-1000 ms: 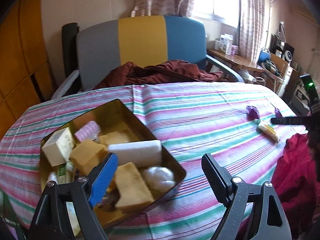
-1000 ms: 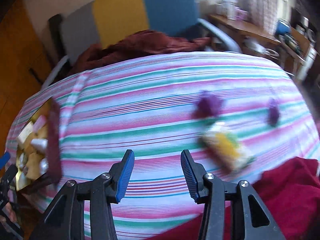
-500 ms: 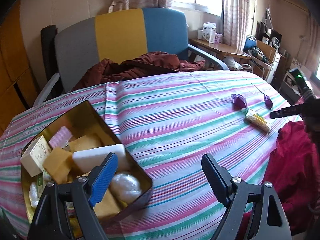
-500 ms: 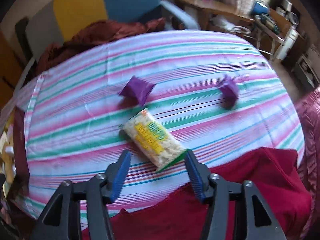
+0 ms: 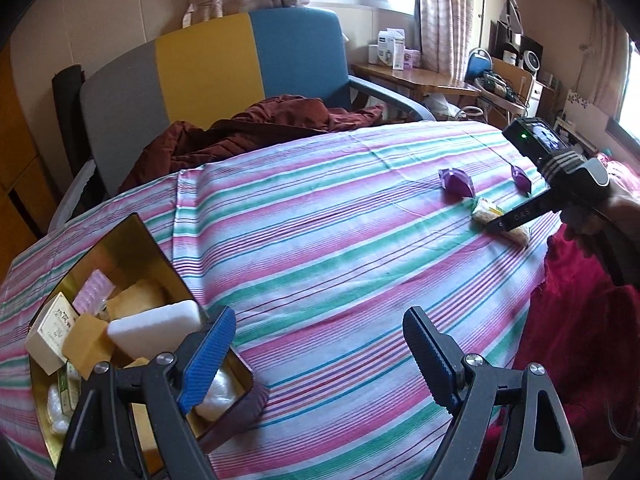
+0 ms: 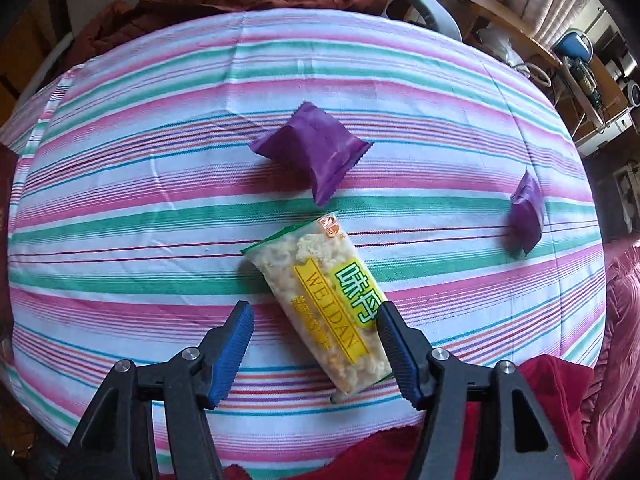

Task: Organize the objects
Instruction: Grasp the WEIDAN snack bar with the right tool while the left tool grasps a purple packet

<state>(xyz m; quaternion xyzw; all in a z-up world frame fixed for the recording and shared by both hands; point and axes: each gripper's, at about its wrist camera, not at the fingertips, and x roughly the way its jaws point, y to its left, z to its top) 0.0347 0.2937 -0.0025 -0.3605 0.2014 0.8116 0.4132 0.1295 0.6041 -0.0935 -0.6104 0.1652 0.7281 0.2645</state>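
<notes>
Straddling the snack packet (image 6: 332, 308) near the table's (image 6: 160, 128) right edge, the right gripper (image 6: 312, 320) hangs released (one pad touching). The left gripper (image 5: 316, 334) gapes beside the gold tin (image 5: 132, 240).

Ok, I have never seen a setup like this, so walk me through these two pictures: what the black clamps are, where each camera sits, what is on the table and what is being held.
The black clamps are two-finger grippers, one in each of a person's hands, each with a fisheye camera looking along its fingers.

The left wrist view shows the left gripper, open and holding nothing, beside a gold metal tin packed with sponges and small boxes on the striped tablecloth.

The right wrist view shows the right gripper, open, its fingers either side of a clear yellow-labelled snack packet. It has not closed, so nothing is held. Beyond lie a larger purple foil sachet and a smaller purple sachet.
</notes>
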